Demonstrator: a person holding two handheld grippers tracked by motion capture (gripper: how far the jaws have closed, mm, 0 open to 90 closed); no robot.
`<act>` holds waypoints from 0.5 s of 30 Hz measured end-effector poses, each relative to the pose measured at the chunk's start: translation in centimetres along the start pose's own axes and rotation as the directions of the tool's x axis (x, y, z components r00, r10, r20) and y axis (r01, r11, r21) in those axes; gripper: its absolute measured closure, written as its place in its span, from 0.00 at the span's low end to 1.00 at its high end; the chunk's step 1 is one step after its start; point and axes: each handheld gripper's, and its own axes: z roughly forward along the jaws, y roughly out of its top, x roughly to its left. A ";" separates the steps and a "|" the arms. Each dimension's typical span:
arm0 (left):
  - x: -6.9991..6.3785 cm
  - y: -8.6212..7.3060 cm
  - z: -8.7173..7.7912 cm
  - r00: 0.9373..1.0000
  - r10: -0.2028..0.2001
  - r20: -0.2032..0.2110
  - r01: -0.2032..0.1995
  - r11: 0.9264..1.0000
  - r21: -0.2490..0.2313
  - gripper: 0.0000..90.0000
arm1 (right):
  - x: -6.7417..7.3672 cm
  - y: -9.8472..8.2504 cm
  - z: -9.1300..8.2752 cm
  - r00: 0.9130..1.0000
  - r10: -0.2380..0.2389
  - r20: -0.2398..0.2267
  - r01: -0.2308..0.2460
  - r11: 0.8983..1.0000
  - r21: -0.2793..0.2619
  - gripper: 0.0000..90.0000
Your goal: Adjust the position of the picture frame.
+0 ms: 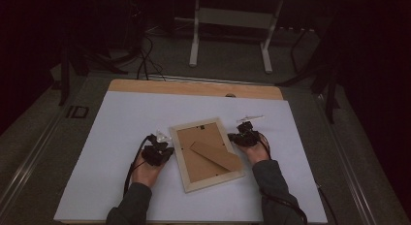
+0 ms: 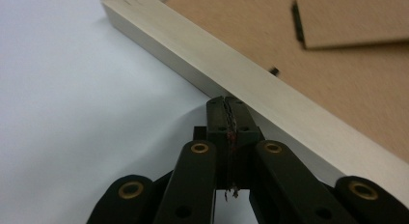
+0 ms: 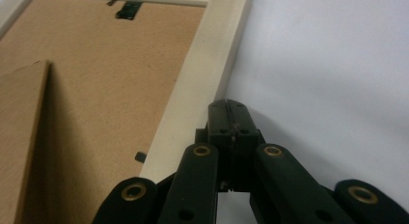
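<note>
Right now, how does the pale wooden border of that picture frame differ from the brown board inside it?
The wooden border is pale cream, while the backing board is brown like cardboard. The border stands raised as a smooth rim all round; the backing board sits lower inside it and carries small dark clips and a flat stand flap. The shut tips of the left gripper and right gripper meet the border, not the board. Both lie face down on the white table.

A white sheet (image 1: 116, 137) covers most of a wooden tabletop (image 1: 194, 87), whose bare strip shows along the far edge. Beyond it, on the grey floor, stands a white metal stand (image 1: 231, 26), with dark cables (image 1: 145, 55) trailing to its left.
</note>
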 end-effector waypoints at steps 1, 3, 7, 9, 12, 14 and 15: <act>0.2 0.0 0.1 1.000 -0.009 0.006 0.010 1.000 -0.007 1.00 | 0.0 -0.1 -0.2 1.000 -0.013 0.000 0.013 1.000 -0.002 1.00; 0.4 -0.1 0.1 0.999 -0.025 0.020 0.025 1.000 -0.014 1.00 | 0.1 -0.1 -0.4 1.000 -0.027 0.002 0.027 1.000 -0.002 1.00; 0.0 0.0 -0.8 0.999 -0.003 0.037 0.005 0.999 -0.033 1.00 | 0.4 -0.7 -1.9 0.997 -0.082 0.016 0.082 0.997 0.004 1.00; -0.2 0.1 -1.3 0.999 0.003 0.043 -0.001 0.999 -0.050 1.00 | 0.6 -1.1 -2.5 0.995 -0.101 0.014 0.101 0.995 0.005 1.00; -0.2 0.1 -1.7 0.999 -0.004 0.052 0.007 0.998 -0.057 1.00 | 0.9 -1.7 -3.2 0.992 -0.123 0.005 0.123 0.992 0.000 1.00; -0.4 0.1 -1.7 0.999 -0.001 0.051 0.003 0.999 -0.053 1.00 | 1.2 -2.2 -3.5 0.990 -0.138 0.006 0.138 0.990 0.006 1.00; -0.4 0.1 -1.7 0.999 0.006 0.050 -0.003 0.999 -0.048 1.00 | 1.2 -2.4 -3.6 0.989 -0.146 0.010 0.146 0.989 0.011 1.00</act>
